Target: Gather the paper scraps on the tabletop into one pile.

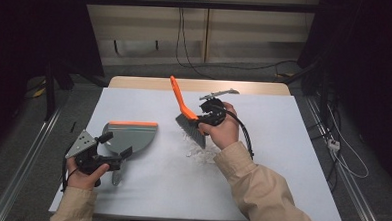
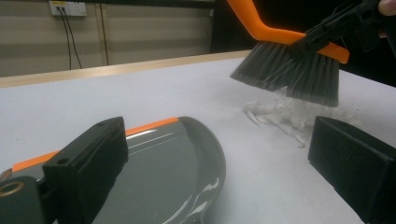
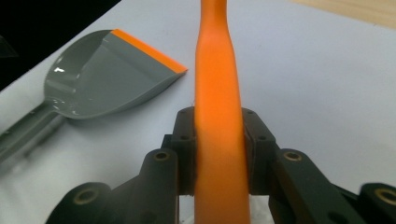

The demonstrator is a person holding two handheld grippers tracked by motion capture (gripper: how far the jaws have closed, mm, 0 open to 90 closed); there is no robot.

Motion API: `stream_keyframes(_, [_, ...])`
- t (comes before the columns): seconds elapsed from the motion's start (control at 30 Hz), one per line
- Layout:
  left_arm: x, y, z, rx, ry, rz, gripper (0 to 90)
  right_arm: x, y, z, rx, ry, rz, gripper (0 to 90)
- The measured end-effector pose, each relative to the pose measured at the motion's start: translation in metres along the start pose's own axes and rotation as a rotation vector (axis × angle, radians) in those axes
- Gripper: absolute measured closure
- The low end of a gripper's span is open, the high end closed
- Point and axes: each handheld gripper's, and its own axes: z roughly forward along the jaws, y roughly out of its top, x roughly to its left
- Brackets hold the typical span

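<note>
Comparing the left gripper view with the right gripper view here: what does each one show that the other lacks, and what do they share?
Left gripper view alone: the brush's grey bristles lifted just above a small heap of white scraps, its own jaws wide apart, wall sockets behind.

Right gripper view alone: the right gripper shut on the brush's orange handle, and the dustpan's handle.

Both: the grey dustpan with its orange lip, lying on the white table cover.

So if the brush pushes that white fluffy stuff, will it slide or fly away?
The pile of thin white shreds looks very light, so it would probably scatter rather than slide together. The grey-bristled orange brush has soft-looking bristles, likely bending as they push. Some wisps may cling to them.
</note>
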Motion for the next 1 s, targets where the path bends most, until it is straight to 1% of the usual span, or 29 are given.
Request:
stream_keyframes(0.07, [0.001,0.0,0.0,0.001,0.0,0.001,4.6,-0.002,0.001,0.0,0.006,-0.012,-0.016,71.6])
stream_keyframes(0.1, [0.001,0.0,-0.001,0.0,0.002,0.001,4.6,-0.004,0.002,-0.001,0.005,-0.003,-0.015,71.6])
stream_keyframes(0.13, [0.001,0.0,0.0,-0.004,0.003,-0.005,4.6,-0.006,0.003,-0.003,-0.005,-0.001,-0.016,71.6])
stream_keyframes(0.17, [0.001,0.0,0.0,-0.003,0.002,-0.007,4.6,-0.006,0.003,-0.005,-0.016,-0.011,-0.022,71.6])
stream_keyframes(0.23, [0.001,-0.001,0.0,-0.003,0.002,-0.007,4.6,-0.008,0.006,-0.009,-0.015,-0.029,-0.101,71.6])
stream_keyframes(0.27, [0.001,-0.001,0.0,-0.003,0.001,-0.008,4.6,-0.009,0.007,-0.009,-0.012,-0.033,-0.132,71.6])
stream_keyframes(0.33, [0.001,0.0,-0.001,-0.005,0.0,-0.012,4.6,-0.013,0.009,-0.009,-0.01,-0.024,-0.211,71.6])
stream_keyframes(0.37, [0.001,0.0,-0.001,-0.007,-0.001,-0.011,4.6,-0.016,0.009,-0.009,-0.009,-0.019,-0.226,71.6])
stream_keyframes(0.43, [0.001,0.0,-0.001,-0.006,0.001,-0.012,4.6,-0.028,0.008,-0.004,-0.005,0.011,-0.277,71.6])
stream_keyframes(0.5, [0.001,-0.001,-0.001,0.0,0.002,-0.006,4.6,-0.04,0.007,0.001,0.0,0.023,-0.291,71.6])
stream_keyframes(0.57, [0.002,-0.001,-0.001,0.002,0.002,-0.004,4.6,-0.05,0.005,0.007,0.005,0.03,-0.33,71.6])
stream_keyframes(0.63, [0.002,-0.001,-0.001,0.001,0.008,-0.004,4.6,-0.06,0.004,0.015,0.017,0.054,-0.369,71.7])
stream_keyframes(0.67, [0.003,-0.001,-0.001,0.0,0.013,-0.005,4.6,-0.063,0.004,0.02,0.022,0.063,-0.378,71.6])
stream_keyframes(0.7, [0.003,-0.001,-0.001,-0.002,0.016,-0.008,4.6,-0.066,0.003,0.024,0.025,0.07,-0.388,71.6])
stream_keyframes(0.73, [0.003,-0.001,-0.001,-0.005,0.018,-0.013,4.6,-0.067,0.003,0.028,0.032,0.082,-0.418,71.6])
stream_keyframes(0.8, [0.003,-0.001,-0.001,0.0,0.022,-0.009,4.6,-0.07,0.003,0.036,0.037,0.119,-0.439,71.6])
stream_keyframes(0.83, [0.003,-0.001,0.0,0.002,0.025,-0.009,4.6,-0.071,0.002,0.04,0.042,0.134,-0.466,71.6])
stream_keyframes(0.87, [0.003,-0.001,0.0,0.003,0.027,-0.01,4.6,-0.071,0.002,0.044,0.051,0.147,-0.482,71.6])
stream_keyframes(0.9, [0.003,-0.001,0.001,0.002,0.029,-0.015,4.6,-0.072,0.001,0.046,0.051,0.168,-0.493,71.6])
stream_keyframes(0.93, [0.002,-0.002,0.001,0.0,0.03,-0.018,4.6,-0.072,0.001,0.047,0.048,0.187,-0.492,71.6])
stream_keyframes(0.97, [0.003,-0.002,0.0,0.01,0.031,-0.006,4.6,-0.072,0.001,0.047,0.049,0.197,-0.504,71.6])
stream_keyframes(1.0, [0.003,-0.002,0.0,0.011,0.032,-0.006,4.5,-0.072,0.001,0.047,0.056,0.214,-0.514,71.6])
